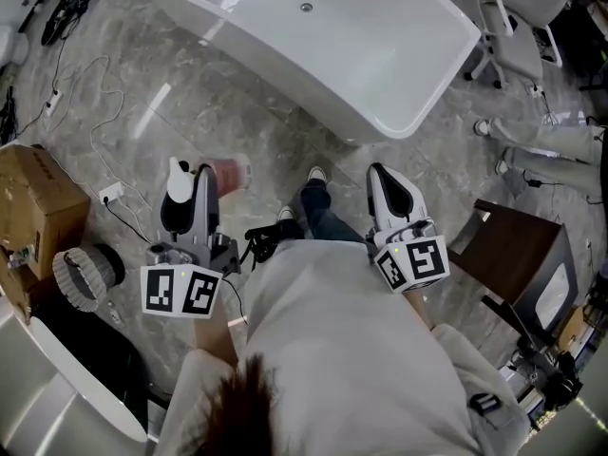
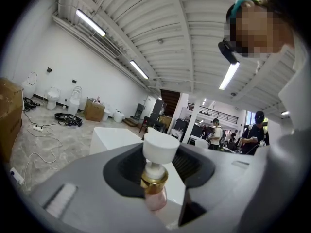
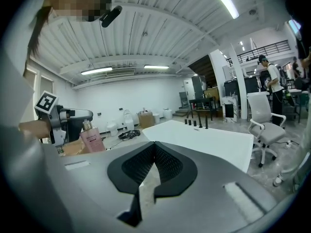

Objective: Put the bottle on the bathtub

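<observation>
The white bathtub (image 1: 313, 36) lies across the top of the head view, ahead of the person's feet. My left gripper (image 1: 201, 186) is shut on a pink bottle (image 1: 231, 174), held above the floor short of the tub. In the left gripper view the bottle (image 2: 156, 198) stands between the jaws with its gold collar and white cap toward the tub (image 2: 112, 138). My right gripper (image 1: 383, 180) is level with the left one, its jaws shut and empty (image 3: 154, 148). The right gripper view shows the bottle (image 3: 91, 138) at the left and the tub (image 3: 204, 141) ahead.
A cardboard box (image 1: 33, 207) and a ribbed hose (image 1: 81, 274) sit at the left, with cables (image 1: 95, 131) on the marble floor. A white office chair (image 1: 518, 27) stands right of the tub. A dark wooden chair (image 1: 518, 255) is at the right. Another white fixture (image 1: 66, 378) is at bottom left.
</observation>
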`<state>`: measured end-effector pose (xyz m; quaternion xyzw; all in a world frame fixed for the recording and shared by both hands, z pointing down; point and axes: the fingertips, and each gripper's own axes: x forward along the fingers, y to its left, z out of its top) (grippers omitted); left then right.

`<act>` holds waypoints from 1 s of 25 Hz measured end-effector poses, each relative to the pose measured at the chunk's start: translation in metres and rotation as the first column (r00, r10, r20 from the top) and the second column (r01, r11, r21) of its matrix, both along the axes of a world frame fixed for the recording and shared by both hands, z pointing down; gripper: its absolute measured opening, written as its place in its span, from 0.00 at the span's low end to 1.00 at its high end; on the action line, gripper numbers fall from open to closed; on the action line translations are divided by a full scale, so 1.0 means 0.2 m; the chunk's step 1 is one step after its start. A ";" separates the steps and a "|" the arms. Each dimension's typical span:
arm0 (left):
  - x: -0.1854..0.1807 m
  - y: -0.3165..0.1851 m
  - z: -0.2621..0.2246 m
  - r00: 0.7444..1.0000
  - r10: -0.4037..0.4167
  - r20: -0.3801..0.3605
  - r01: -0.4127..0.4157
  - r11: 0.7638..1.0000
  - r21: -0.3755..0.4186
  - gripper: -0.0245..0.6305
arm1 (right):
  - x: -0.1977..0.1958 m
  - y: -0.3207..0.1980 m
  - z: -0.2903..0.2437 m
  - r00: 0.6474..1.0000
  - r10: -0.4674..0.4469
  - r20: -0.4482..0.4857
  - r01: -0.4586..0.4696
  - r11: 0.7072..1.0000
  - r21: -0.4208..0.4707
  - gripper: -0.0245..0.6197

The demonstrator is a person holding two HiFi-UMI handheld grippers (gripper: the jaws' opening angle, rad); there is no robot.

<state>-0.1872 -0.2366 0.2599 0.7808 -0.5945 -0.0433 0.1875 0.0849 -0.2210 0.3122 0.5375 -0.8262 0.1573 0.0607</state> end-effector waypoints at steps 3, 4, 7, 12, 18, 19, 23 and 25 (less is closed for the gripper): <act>0.03 -0.10 -0.02 1.000 -0.021 0.005 0.021 1.000 0.015 0.35 | 0.04 -0.12 -0.01 1.000 -0.022 -0.002 0.023 1.000 0.004 0.04; 0.05 -0.14 -0.03 1.000 -0.027 0.007 0.027 0.999 0.019 0.35 | 0.05 -0.16 0.00 1.000 -0.028 0.000 0.028 1.000 0.006 0.04; 0.09 -0.21 -0.04 0.999 -0.046 0.011 0.046 0.999 0.029 0.35 | 0.10 -0.26 0.00 0.999 -0.044 0.008 0.044 0.999 0.013 0.04; 0.16 -0.32 -0.04 0.998 -0.068 0.010 0.068 0.997 0.036 0.35 | 0.19 -0.39 0.00 0.998 -0.064 -0.001 0.064 0.998 0.015 0.04; 0.23 -0.39 -0.05 0.998 -0.070 0.007 0.069 0.997 0.041 0.35 | 0.27 -0.46 0.01 0.999 -0.051 0.002 0.051 0.998 0.022 0.04; 0.24 -0.40 -0.05 0.998 -0.066 0.005 0.066 0.997 0.042 0.35 | 0.28 -0.46 0.01 0.999 -0.047 0.005 0.047 0.999 0.023 0.04; 0.27 -0.43 -0.06 0.999 -0.053 0.004 0.053 0.998 0.043 0.36 | 0.30 -0.47 -0.01 0.999 -0.040 0.007 0.040 0.999 0.025 0.04; 0.29 -0.45 -0.06 0.999 -0.045 0.004 0.045 0.998 0.045 0.35 | 0.31 -0.48 -0.01 0.999 -0.034 0.007 0.033 0.999 0.027 0.04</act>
